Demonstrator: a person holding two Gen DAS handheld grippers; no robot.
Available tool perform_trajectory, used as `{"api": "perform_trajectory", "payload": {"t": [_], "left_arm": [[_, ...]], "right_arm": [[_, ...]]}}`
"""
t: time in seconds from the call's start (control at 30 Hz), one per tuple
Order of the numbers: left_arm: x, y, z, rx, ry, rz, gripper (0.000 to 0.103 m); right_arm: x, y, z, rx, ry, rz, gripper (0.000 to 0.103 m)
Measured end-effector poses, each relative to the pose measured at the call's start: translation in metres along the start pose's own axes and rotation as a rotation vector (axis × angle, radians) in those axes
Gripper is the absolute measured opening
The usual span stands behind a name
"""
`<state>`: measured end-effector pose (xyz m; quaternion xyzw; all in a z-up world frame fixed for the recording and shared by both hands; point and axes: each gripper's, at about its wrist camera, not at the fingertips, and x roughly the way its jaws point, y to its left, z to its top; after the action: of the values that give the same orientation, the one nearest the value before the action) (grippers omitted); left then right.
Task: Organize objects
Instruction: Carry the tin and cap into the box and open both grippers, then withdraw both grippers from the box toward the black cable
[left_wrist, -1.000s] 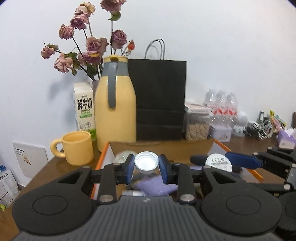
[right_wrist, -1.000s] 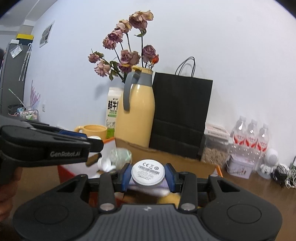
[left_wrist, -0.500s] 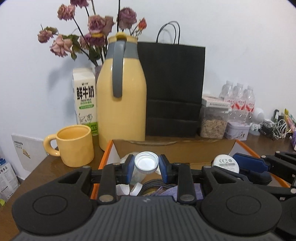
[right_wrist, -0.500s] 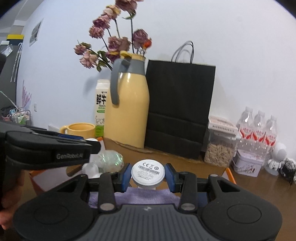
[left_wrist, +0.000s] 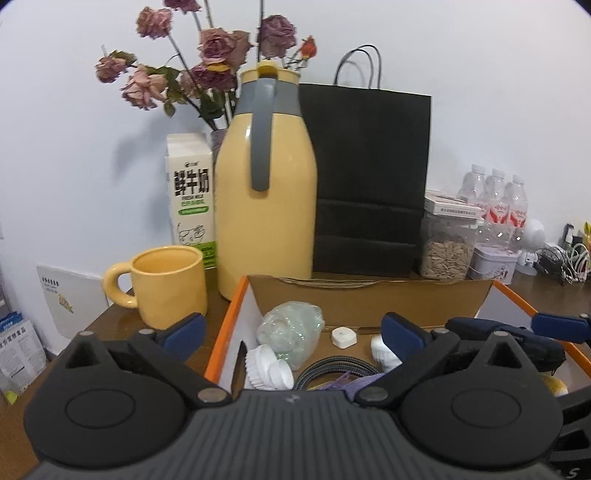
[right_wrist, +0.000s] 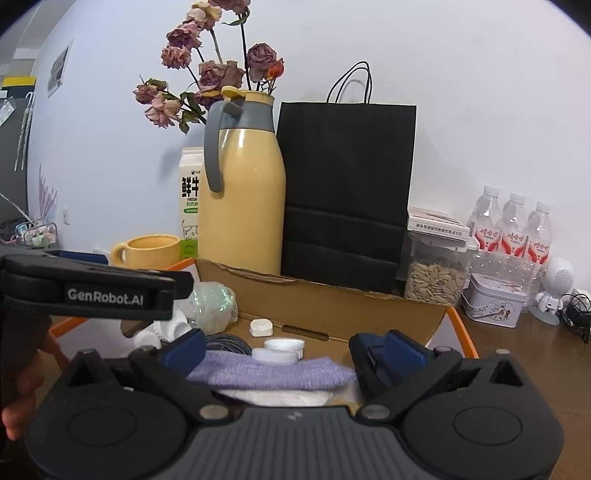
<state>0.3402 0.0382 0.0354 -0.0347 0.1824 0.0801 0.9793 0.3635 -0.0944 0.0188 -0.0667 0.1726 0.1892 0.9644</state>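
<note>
An open cardboard box with orange edges (left_wrist: 369, 299) (right_wrist: 332, 306) sits in front of me. In it lie a crumpled clear bottle (left_wrist: 291, 328) (right_wrist: 214, 306), white caps (left_wrist: 266, 369), a small white square piece (left_wrist: 343, 336) (right_wrist: 260, 327), a braided dark cable (left_wrist: 332, 369), a purple cloth (right_wrist: 273, 371) and a white round container (right_wrist: 282, 349). My left gripper (left_wrist: 293, 332) is open and empty above the box's left part. My right gripper (right_wrist: 291, 349) is open and empty above the cloth; it also shows in the left wrist view (left_wrist: 517, 332).
Behind the box stand a yellow thermos jug (left_wrist: 266, 206), a black paper bag (left_wrist: 369, 177), a milk carton (left_wrist: 190, 195), a yellow mug (left_wrist: 166, 284), dried roses (left_wrist: 207, 55), a jar of seeds (left_wrist: 447, 243), water bottles (right_wrist: 513, 225) and a small tin (right_wrist: 495, 304).
Both grippers opened. The left let go of the small capped bottle and the right let go of the white round container; both objects now lie in the box.
</note>
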Motion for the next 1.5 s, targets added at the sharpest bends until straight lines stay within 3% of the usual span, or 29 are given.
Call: {"api": "perform_trajectory", "payload": {"t": [0.57,0.97,1.17,1.37,1.5], "left_arm": [[-0.031,0.001,-0.007,-0.022,-0.038,0.006,0.103],[-0.069,0.016,-0.032,-0.019,-0.013,-0.026,0.103],[-0.081,0.024,-0.051,0.005,0.036,-0.039,0.103],[-0.083,0.031,-0.072,0.033,0.137,-0.049,0.103],[-0.086,0.036,-0.077,0.016,0.15,-0.042,0.103]], "right_arm": [[-0.035,-0.002,-0.01,0.018,-0.053,-0.058,0.103],[-0.084,0.012,-0.034,-0.019,-0.074,-0.035,0.103],[-0.094,0.021,-0.057,-0.049,0.02,-0.015,0.103],[-0.083,0.027,-0.067,-0.067,0.12,-0.005,0.103],[-0.075,0.022,-0.067,-0.017,0.158,0.0,0.103]]}}
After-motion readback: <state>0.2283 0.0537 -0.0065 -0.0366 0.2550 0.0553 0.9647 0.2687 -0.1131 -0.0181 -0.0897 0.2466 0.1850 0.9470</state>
